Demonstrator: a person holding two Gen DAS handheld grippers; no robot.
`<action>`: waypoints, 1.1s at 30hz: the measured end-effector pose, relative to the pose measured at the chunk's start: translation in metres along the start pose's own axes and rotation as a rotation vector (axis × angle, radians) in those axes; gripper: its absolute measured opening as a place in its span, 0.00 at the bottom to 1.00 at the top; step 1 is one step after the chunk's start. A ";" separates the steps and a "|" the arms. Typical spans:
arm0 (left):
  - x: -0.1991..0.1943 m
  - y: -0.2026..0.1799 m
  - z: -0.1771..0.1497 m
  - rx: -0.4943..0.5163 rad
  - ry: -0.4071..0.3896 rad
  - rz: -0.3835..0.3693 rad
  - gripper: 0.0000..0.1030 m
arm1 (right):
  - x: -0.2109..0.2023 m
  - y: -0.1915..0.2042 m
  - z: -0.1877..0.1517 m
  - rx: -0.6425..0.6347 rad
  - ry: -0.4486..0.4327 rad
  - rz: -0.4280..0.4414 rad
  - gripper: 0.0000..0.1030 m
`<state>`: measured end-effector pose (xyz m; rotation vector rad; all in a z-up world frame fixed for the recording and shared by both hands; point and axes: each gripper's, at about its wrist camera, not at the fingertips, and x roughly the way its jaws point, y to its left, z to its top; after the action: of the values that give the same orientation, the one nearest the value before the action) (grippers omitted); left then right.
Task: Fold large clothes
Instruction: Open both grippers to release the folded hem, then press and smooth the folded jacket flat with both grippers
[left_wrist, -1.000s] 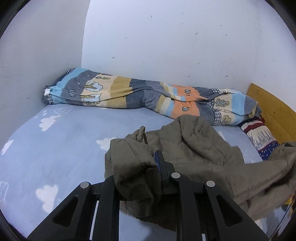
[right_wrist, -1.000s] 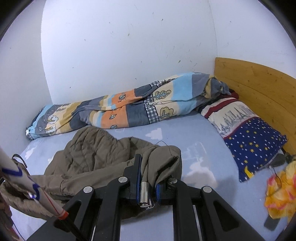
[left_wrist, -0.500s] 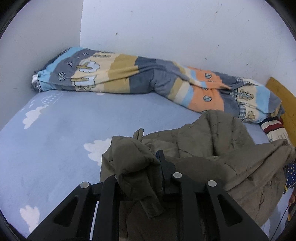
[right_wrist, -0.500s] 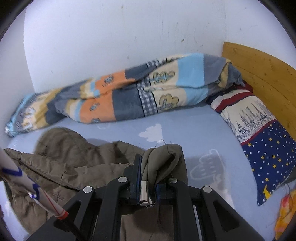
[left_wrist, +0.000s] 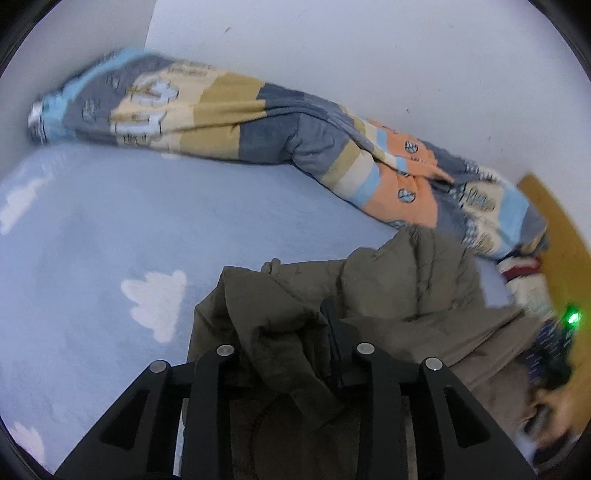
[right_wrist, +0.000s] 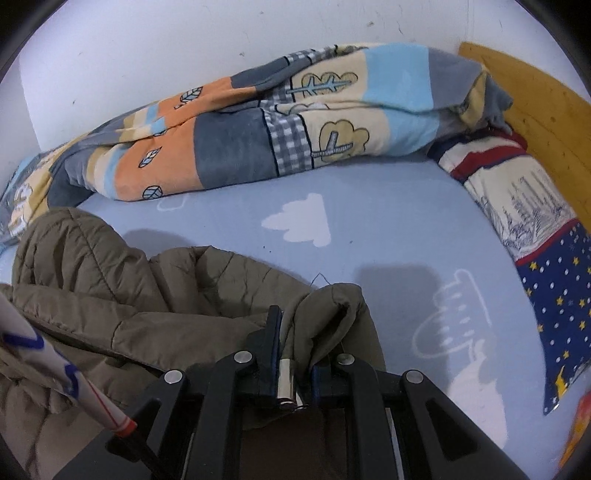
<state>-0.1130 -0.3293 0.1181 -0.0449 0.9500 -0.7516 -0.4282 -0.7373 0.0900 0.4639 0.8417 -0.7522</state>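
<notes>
**Jacket laid down on the bed, left grip starting to let go**

Between the fingers of our left gripper a bunched fold of the olive jacket still sits, but the jaws have just been opening and the cloth now hangs loosely between them instead of being pinched tight; whether the pads still press on it we cannot tell. Our right gripper is clenched on another edge of the same jacket, with a metal zipper pull caught just below the fold between its fingers.

Ahead of both sets of fingers, the rest of the jacket lies spread in soft ridges on the blue cloud-print sheet. Further out, the striped duvet is rolled along the wall. To the right of the right fingers lie the starry pillow and the wooden headboard.

Against the earlier views, both grippers have come lower and further forward over the bed: the duvet fills more of each picture, and the jacket that hung slack from the fingers now rests on the sheet in front of them. The left jaws, shut tight on the fold before, stand a little apart.

We judge this as the end of a carry-and-lay move. The garment is placed but still crumpled, so smoothing and the actual folds remain to be done.
</notes>
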 end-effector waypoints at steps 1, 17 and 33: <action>-0.003 0.005 0.005 -0.037 0.014 -0.028 0.29 | -0.001 -0.004 0.002 0.022 0.008 0.024 0.15; -0.074 0.037 0.031 -0.135 -0.145 0.036 0.56 | -0.110 -0.048 0.021 0.081 -0.176 0.123 0.66; 0.007 -0.086 -0.064 0.296 0.027 0.123 0.56 | -0.056 0.078 -0.050 -0.245 -0.058 0.092 0.66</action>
<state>-0.2065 -0.3802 0.1049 0.2813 0.8506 -0.7728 -0.4186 -0.6317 0.1113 0.2595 0.8395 -0.5662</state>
